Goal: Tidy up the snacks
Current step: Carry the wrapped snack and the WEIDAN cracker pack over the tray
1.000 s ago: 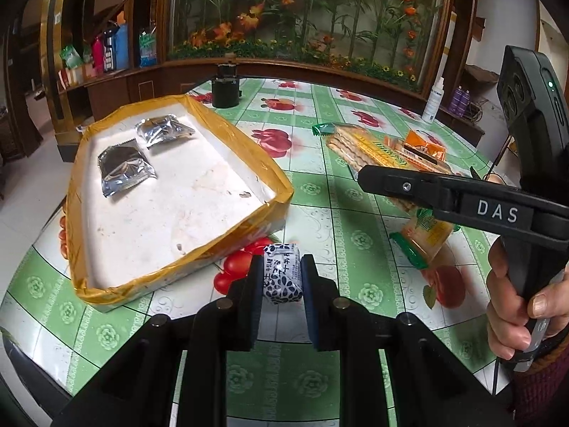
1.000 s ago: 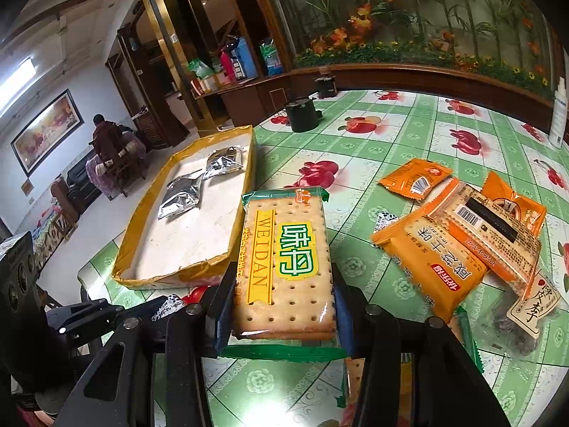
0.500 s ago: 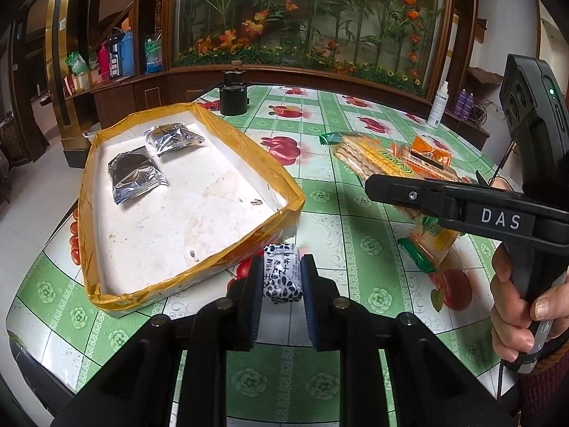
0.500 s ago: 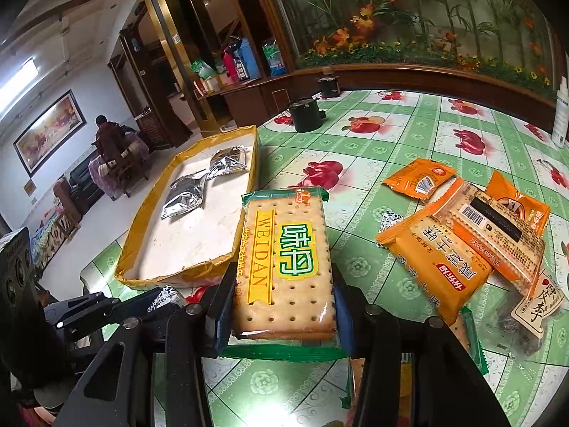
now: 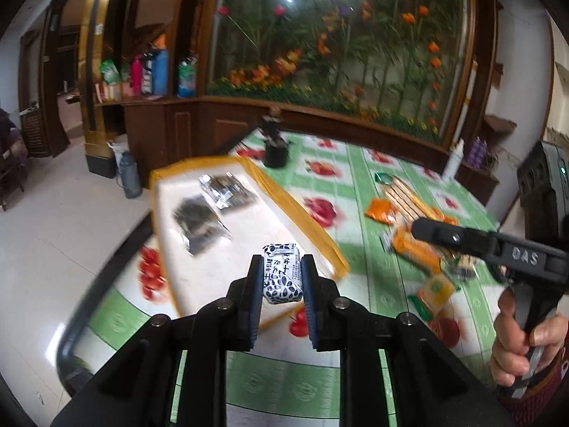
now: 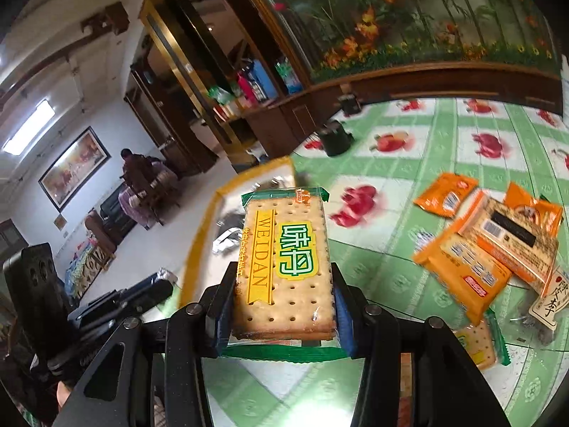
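Note:
My left gripper (image 5: 282, 277) is shut on a small white snack pack with dark speckles (image 5: 281, 273), held in the air above the near right part of the yellow-rimmed cardboard tray (image 5: 298, 210). Two silver foil packs (image 5: 201, 224) lie in the tray. My right gripper (image 6: 282, 306) is shut on a WEIDAN cracker pack (image 6: 284, 267) with green ends, held above the table near the tray's corner (image 6: 227, 192). The right gripper also shows in the left wrist view (image 5: 498, 245).
Several orange snack packs and cracker packs (image 6: 480, 249) lie on the green fruit-print tablecloth (image 6: 391, 163) to the right. A black cup (image 6: 334, 138) stands at the far table edge. A white bottle (image 5: 453, 158) stands far right. Wooden cabinets lie beyond.
Both grippers have risen with their packs. The left one has moved from the table beside the tray to above the tray. The view is blurred by motion.

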`<control>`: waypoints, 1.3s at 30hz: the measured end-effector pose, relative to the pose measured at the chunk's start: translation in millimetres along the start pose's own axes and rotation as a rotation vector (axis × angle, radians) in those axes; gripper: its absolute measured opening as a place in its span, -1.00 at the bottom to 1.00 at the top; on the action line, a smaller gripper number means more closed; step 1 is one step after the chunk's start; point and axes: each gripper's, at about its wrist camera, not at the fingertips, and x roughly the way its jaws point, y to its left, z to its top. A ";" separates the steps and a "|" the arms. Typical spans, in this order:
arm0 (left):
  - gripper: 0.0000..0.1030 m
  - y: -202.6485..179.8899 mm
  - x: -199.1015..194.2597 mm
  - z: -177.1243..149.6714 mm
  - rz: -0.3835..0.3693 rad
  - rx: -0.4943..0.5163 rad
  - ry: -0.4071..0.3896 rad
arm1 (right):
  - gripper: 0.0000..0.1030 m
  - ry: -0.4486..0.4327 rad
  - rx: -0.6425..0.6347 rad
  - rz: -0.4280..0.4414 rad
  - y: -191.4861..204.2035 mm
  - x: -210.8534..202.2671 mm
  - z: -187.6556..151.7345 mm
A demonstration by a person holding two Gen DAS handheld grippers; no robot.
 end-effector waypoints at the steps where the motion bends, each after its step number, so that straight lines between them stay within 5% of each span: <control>1: -0.61 4.9 -2.9 2.8 0.006 -0.010 -0.008 | -0.01 -0.004 -0.008 0.016 7.9 -1.3 1.9; 14: -0.61 44.8 7.9 13.5 0.014 -0.070 0.006 | -0.01 0.026 -0.119 0.048 68.7 32.7 21.8; 30: -0.62 51.2 85.2 -3.7 -0.004 -0.079 0.138 | -0.01 0.211 -0.029 0.022 46.2 147.0 17.7; 39: -0.62 50.1 111.3 -19.7 -0.006 -0.086 0.199 | 0.00 0.253 -0.060 -0.019 41.2 169.1 2.4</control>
